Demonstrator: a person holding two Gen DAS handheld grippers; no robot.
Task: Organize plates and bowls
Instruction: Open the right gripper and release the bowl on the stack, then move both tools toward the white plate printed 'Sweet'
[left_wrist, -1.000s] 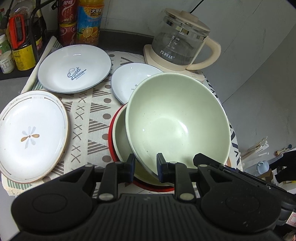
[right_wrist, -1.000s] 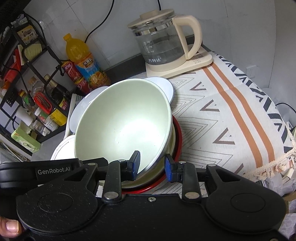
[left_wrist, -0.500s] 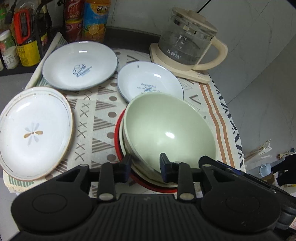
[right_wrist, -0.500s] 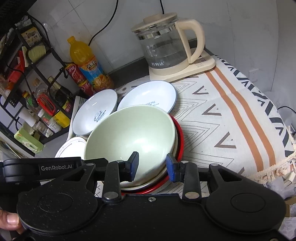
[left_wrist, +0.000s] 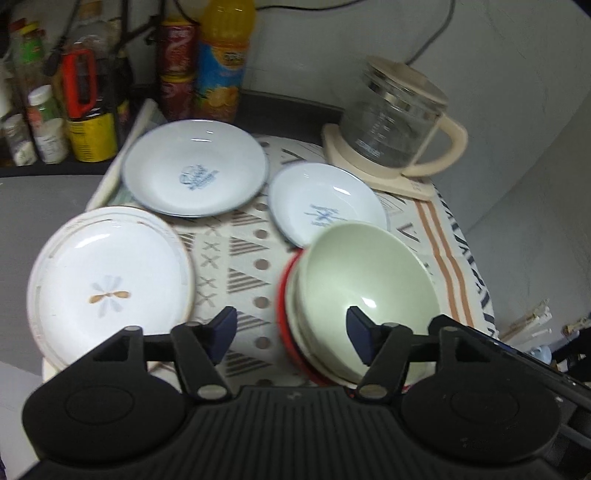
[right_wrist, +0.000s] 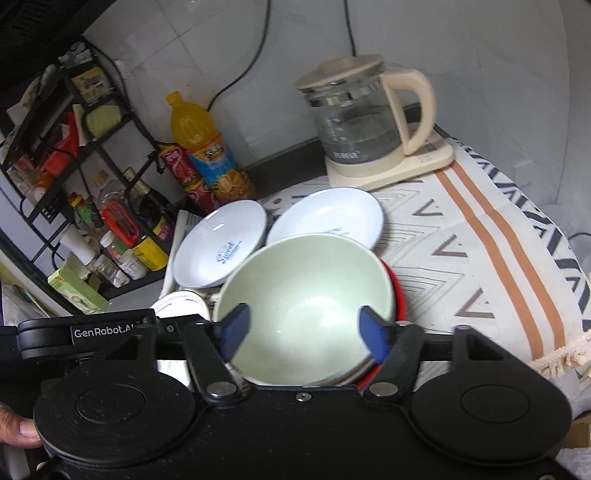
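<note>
A pale green bowl (left_wrist: 365, 280) (right_wrist: 306, 299) sits nested on a cream bowl and a red dish (left_wrist: 282, 306) on the patterned cloth. My left gripper (left_wrist: 291, 332) is open and empty, just in front of the stack's left side. My right gripper (right_wrist: 303, 332) is open and empty, its fingers either side of the green bowl's near rim. A large white flower plate (left_wrist: 107, 280) lies left. A "Sweet" plate (left_wrist: 194, 171) (right_wrist: 221, 247) and a smaller blue-print plate (left_wrist: 327, 203) (right_wrist: 325, 218) lie behind.
A glass kettle (left_wrist: 399, 125) (right_wrist: 362, 118) on its cream base stands at the back right. Bottles and cans (left_wrist: 221, 59) (right_wrist: 207, 147) and a black rack (right_wrist: 74, 155) stand at the back left. The cloth's right edge (right_wrist: 561, 347) drops off.
Both grippers have opened and let go of the green bowl, which was lowered onto the stack. Both grippers have drawn back a little.
</note>
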